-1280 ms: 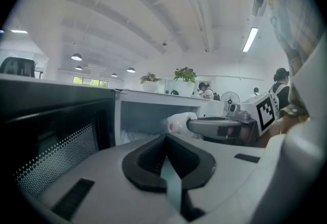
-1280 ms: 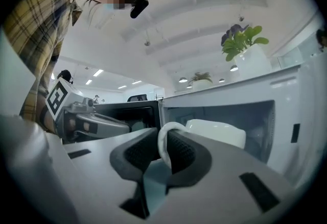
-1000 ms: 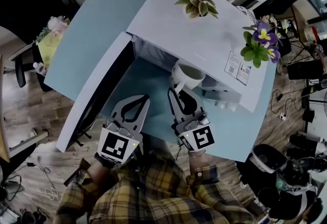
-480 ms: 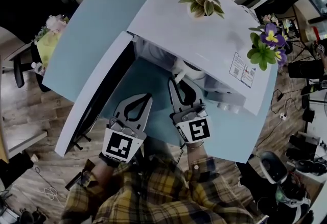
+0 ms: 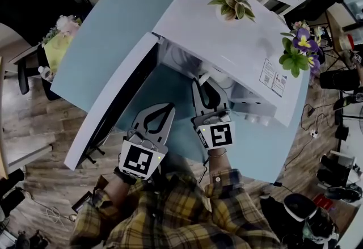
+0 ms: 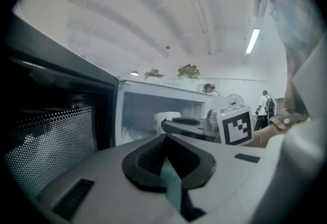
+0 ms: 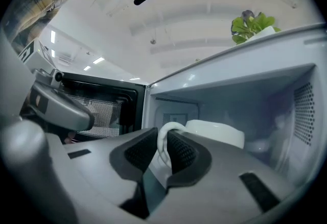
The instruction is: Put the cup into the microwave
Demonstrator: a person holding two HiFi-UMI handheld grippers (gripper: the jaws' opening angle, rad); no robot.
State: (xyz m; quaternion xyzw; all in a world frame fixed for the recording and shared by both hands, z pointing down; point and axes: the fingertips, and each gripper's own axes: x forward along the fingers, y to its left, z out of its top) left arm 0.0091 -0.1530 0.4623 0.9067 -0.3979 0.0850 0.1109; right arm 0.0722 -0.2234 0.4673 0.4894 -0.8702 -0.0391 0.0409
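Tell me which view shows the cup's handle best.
The right gripper view: the handle of the cup is pinched between the jaws of the right gripper. The head view shows only a sliver of cup under the microwave top; the left gripper view shows it small, handle indiscernible.

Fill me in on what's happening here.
A person holds a gripper in each hand. The right gripper is shut on the handle of a white cup, which is inside the cavity of the open microwave. Whether the cup is set down yet is unclear. The left gripper is shut and empty, in front of the swung-open door.
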